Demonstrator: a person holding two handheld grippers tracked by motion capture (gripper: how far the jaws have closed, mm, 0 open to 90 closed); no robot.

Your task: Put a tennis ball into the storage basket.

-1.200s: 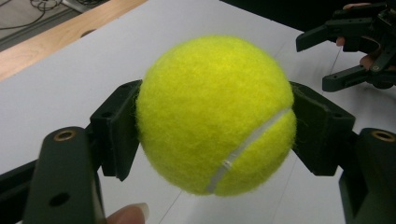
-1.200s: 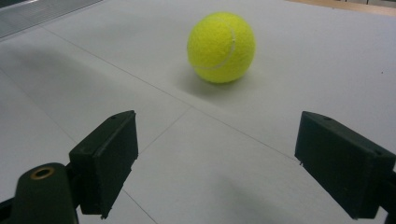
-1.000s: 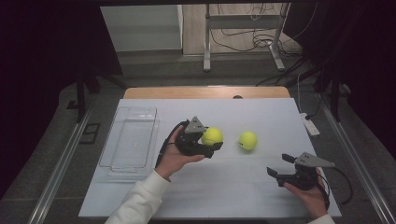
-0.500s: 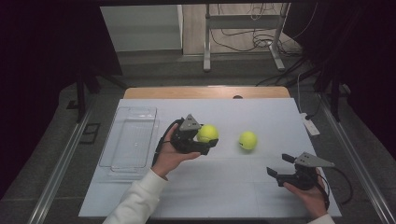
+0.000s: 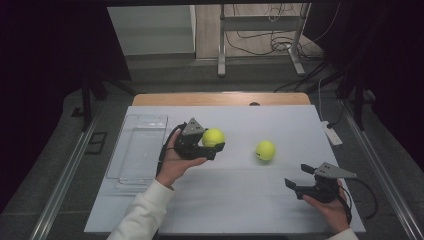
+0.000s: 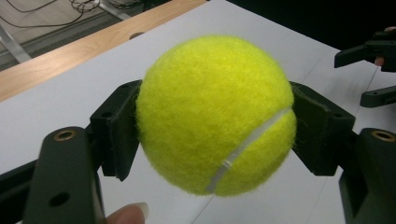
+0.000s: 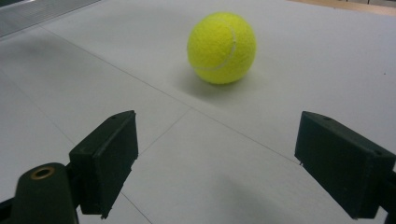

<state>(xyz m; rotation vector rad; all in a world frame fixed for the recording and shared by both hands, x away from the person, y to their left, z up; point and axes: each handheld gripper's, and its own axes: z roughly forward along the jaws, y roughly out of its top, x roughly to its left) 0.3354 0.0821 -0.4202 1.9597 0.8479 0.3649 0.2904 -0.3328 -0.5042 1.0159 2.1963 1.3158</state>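
Observation:
My left gripper [image 5: 216, 143] is shut on a yellow tennis ball [image 5: 213, 137], held above the white table left of centre. In the left gripper view both black pads press the ball [image 6: 215, 114] from either side, and a fingertip shows at the bottom edge. A second tennis ball [image 5: 265, 150] lies on the table to the right of it. My right gripper [image 5: 297, 178] rests near the front right of the table, open, with nothing between its jaws. In the right gripper view that loose ball [image 7: 222, 47] sits ahead of the gripper [image 7: 215, 170], well apart from it.
A clear plastic tray [image 5: 136, 150] lies on the left part of the white table [image 5: 240, 200]. A wooden strip [image 5: 220, 98] runs along the far edge. A small white device [image 5: 333, 134] sits at the right edge. Dark floor and metal rails surround the table.
My left gripper has carried its ball a little to the left, toward the tray. The right gripper and the loose ball have not moved.

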